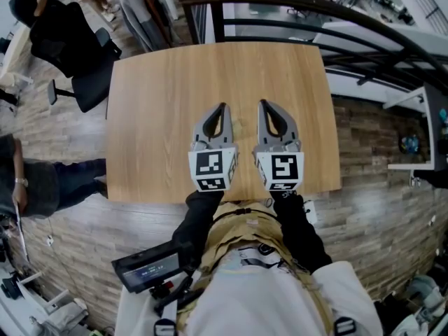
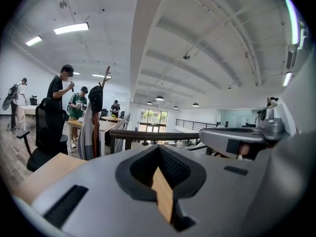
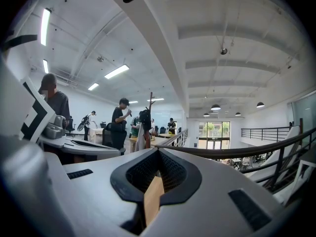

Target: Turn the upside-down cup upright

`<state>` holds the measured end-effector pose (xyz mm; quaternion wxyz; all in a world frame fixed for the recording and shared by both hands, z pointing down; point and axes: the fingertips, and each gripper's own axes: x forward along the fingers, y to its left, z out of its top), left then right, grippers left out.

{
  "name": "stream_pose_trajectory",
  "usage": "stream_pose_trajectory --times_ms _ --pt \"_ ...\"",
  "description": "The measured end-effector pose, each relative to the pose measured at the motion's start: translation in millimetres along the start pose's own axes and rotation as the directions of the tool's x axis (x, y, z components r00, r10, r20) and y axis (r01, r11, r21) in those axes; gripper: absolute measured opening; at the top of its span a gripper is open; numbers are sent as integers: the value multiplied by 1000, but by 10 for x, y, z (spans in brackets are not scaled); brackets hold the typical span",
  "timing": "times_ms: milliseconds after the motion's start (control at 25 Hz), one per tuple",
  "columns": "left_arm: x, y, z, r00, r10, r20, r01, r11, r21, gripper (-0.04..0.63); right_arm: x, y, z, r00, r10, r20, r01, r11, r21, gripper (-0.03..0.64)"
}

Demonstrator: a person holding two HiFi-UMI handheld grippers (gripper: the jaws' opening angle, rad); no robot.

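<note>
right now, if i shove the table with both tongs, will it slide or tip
Probably neither, at least not easily. The table has a broad wood top, so it is likely stiff and heavy. Its top looks smooth, so the shut left tongs and right tongs may skid over it. Its legs are hidden, so sliding can't be ruled out.

Open-plan office, upper level: wooden desk (image 1: 175,82), black swivel chair (image 1: 70,47), ceiling strip lights (image 2: 71,28), dark railing (image 1: 301,2), people (image 2: 60,90) standing among far desks (image 2: 101,126).

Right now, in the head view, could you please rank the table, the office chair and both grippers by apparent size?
1. table
2. office chair
3. left gripper and right gripper: they look alike
</note>
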<state>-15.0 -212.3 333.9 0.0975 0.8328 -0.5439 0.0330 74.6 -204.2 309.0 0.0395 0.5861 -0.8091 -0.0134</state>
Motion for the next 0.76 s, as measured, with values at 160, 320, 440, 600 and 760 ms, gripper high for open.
stream_pose_trajectory --times_ms 160,320,440,600,760 --pt "12 30 -22 1000 2 -4 -2 1000 -1 2 22 10 -11 1000 -1 1 1 1000 -4 21" --pt "25 53 -7 1000 2 -4 -2 1000 -6 2 55 21 -10 1000 3 -2 -3 1000 -9 21" --pt "28 80 -18 1000 4 -9 -5 1000 -7 2 72 39 -6 1000 6 -5 -6 1000 -12 21" --pt "42 108 4 1000 7 -5 -7 1000 -9 2 104 63 16 1000 9 4 -9 1000 -14 21" --pt "57 139 10 1000 9 -6 -9 1000 -8 2 134 84 5 1000 16 -3 -16 1000 -18 21"
